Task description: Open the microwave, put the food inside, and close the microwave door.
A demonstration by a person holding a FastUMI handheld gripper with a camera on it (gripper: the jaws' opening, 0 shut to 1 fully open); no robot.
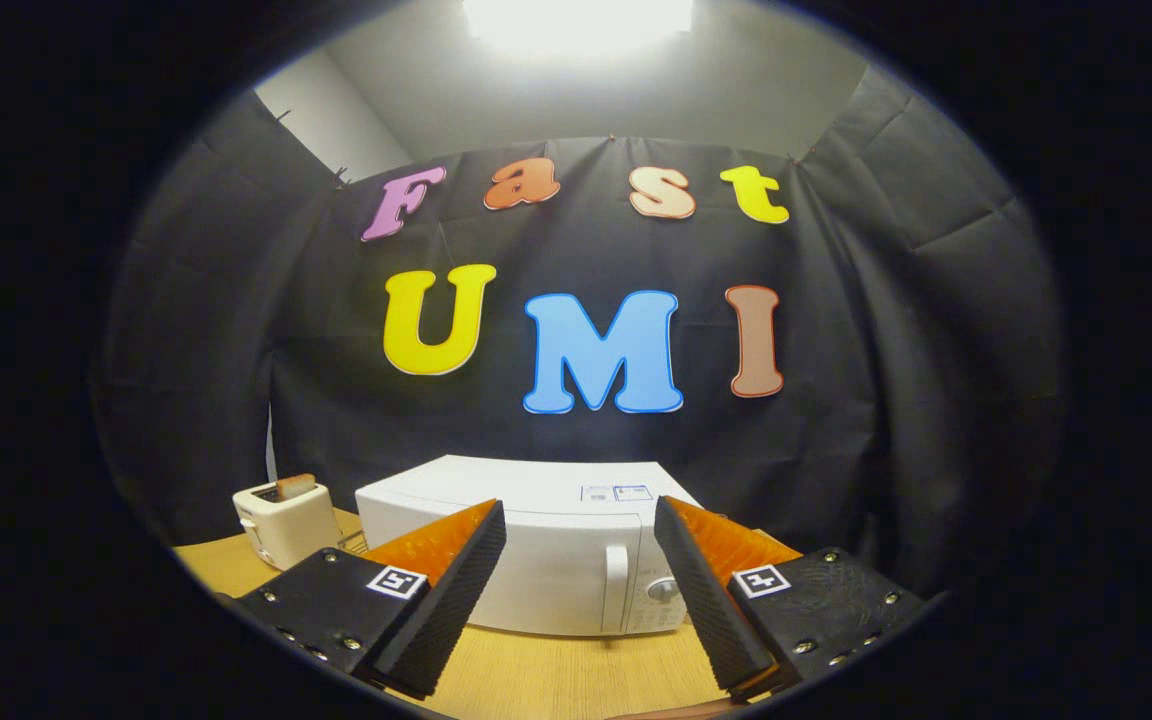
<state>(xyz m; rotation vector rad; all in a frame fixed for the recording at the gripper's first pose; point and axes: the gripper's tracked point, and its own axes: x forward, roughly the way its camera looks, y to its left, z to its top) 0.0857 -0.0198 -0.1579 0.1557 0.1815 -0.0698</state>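
A white microwave [546, 550] stands on the wooden table [556, 675], its door shut. The vertical door handle [616, 585] sits right of the door's middle, with a round knob [663, 590] beside it. My gripper [579, 520] is open, its two fingers spread wide with nothing between them. The microwave lies a short way beyond the fingers, framed in the gap between them. The right finger covers part of the control panel.
A white toaster [286, 520] with a slice of bread [296, 486] in its slot stands to the left of the microwave. Black cloth walls close in the booth behind and on both sides.
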